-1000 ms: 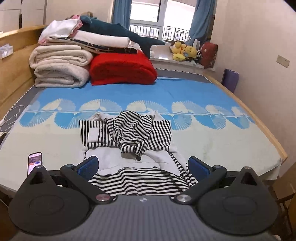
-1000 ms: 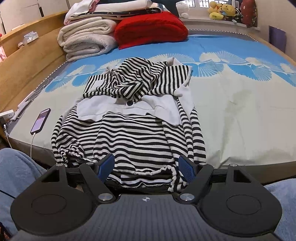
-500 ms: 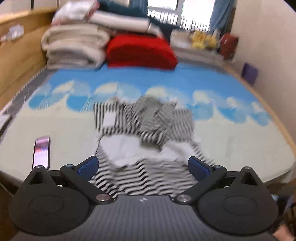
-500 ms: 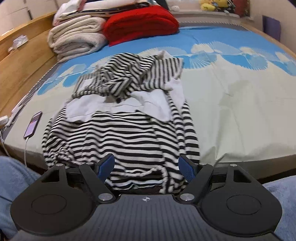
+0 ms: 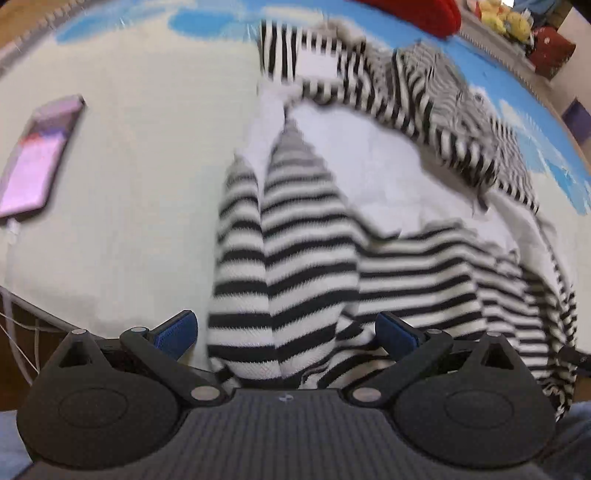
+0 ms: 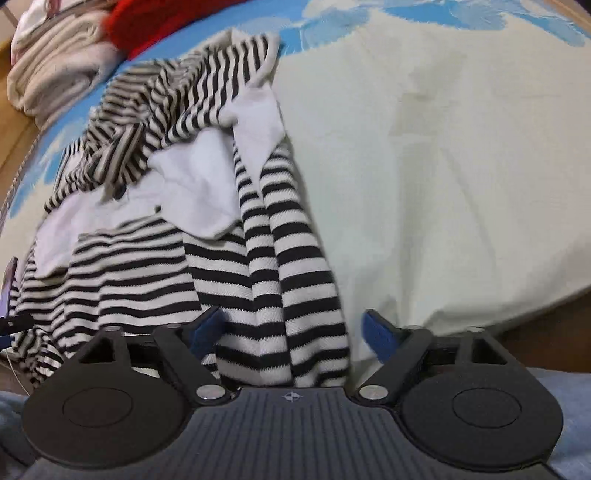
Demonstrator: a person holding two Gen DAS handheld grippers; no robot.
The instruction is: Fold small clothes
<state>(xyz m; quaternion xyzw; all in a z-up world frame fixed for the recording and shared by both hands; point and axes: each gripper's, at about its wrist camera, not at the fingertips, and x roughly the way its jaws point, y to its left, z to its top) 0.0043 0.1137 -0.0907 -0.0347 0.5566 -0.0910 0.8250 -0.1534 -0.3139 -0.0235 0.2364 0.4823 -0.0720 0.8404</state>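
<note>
A black-and-white striped garment (image 5: 369,229) with white panels lies spread on the bed (image 5: 140,206), its hem at the near edge. My left gripper (image 5: 286,332) is open, its jaws either side of the garment's left sleeve (image 5: 273,258) near the cuff. In the right wrist view the same garment (image 6: 155,206) fills the left half. My right gripper (image 6: 291,328) is open, its jaws either side of the right sleeve (image 6: 291,280) at the bed's near edge.
A phone (image 5: 37,155) on a white cable lies on the bed to the left of the garment. Folded pale blankets (image 6: 55,66) and a red blanket (image 5: 413,11) are stacked at the far end. Soft toys (image 5: 506,20) sit at the far right.
Both grippers have moved down and forward to the garment's near edge. Each now has a striped sleeve between its open jaws. The left wrist view is blurred by motion.
</note>
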